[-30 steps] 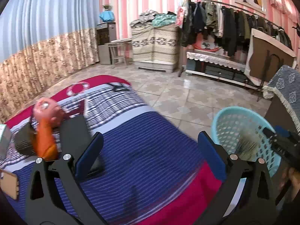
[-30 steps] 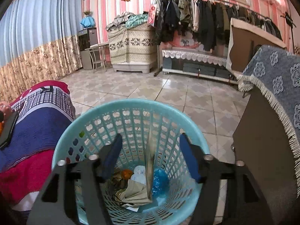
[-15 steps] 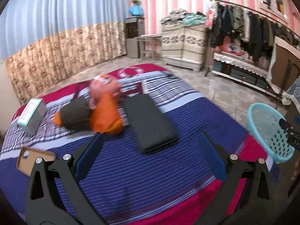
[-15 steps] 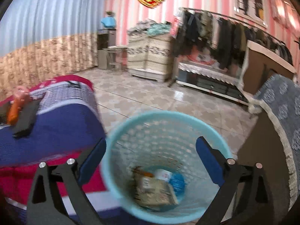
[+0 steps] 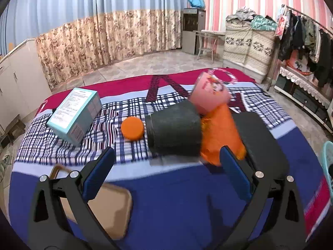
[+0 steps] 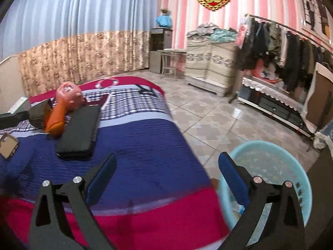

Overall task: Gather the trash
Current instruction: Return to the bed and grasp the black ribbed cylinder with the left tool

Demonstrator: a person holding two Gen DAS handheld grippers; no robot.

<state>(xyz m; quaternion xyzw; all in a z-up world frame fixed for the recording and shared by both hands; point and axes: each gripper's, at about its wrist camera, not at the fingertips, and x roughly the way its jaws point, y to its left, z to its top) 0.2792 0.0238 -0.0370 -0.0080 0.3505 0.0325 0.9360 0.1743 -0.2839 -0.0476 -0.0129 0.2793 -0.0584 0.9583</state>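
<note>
On the bed (image 5: 187, 198) lie a dark green cup on its side (image 5: 174, 131), an orange lid (image 5: 132, 128), an orange wrapper (image 5: 220, 133), a pink cup (image 5: 209, 94), a teal box (image 5: 76, 115), a black flat case (image 5: 264, 143) and a tan phone (image 5: 108, 206). My left gripper (image 5: 166, 179) is open and empty, just short of the green cup. My right gripper (image 6: 166, 183) is open and empty over the bed's edge, left of the light blue trash basket (image 6: 270, 179). The same pile shows far left in the right wrist view (image 6: 60, 112).
Tiled floor (image 6: 208, 112) lies right of the bed. A clothes rack (image 6: 281, 48), a covered cabinet (image 6: 210, 62) and a water dispenser (image 6: 160, 48) stand along the far wall. Curtains (image 5: 104, 33) hang behind the bed. A white cabinet (image 5: 18, 83) stands at the left.
My right gripper opened, dropped its trash into the basket and swung left toward the bed. My left gripper swung left and moved closer to the pile of items.
</note>
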